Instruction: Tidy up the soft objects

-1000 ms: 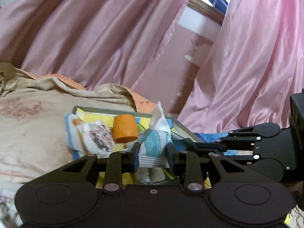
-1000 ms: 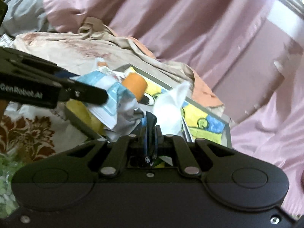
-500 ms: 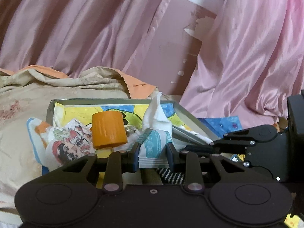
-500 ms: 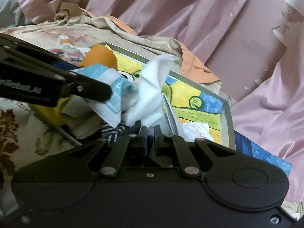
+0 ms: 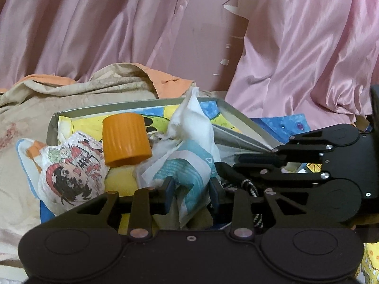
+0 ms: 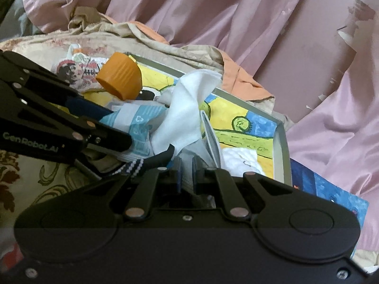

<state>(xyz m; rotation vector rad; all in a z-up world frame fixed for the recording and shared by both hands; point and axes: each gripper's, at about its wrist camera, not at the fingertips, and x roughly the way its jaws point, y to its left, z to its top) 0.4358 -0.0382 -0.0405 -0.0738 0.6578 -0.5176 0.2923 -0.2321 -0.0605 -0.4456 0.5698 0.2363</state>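
Left wrist view: the left gripper [image 5: 190,189] is clamped on a blue-and-white tissue pack [image 5: 187,168] with a white tissue [image 5: 191,123] standing out of its top, held over a grey-rimmed box [image 5: 239,118] lined with a yellow-and-blue cartoon print, beside an orange ribbed cap [image 5: 125,139] and a cartoon-printed cloth [image 5: 71,172]. In the right wrist view the right gripper [image 6: 186,174] has its fingers nearly together on a fold of pale, whitish material that cannot be made out clearly, just below the tissue [image 6: 187,108] and next to a black-and-white striped sock [image 6: 135,166]. The box sits on a beige bedspread [image 5: 26,108] before pink satin curtains [image 5: 308,54].
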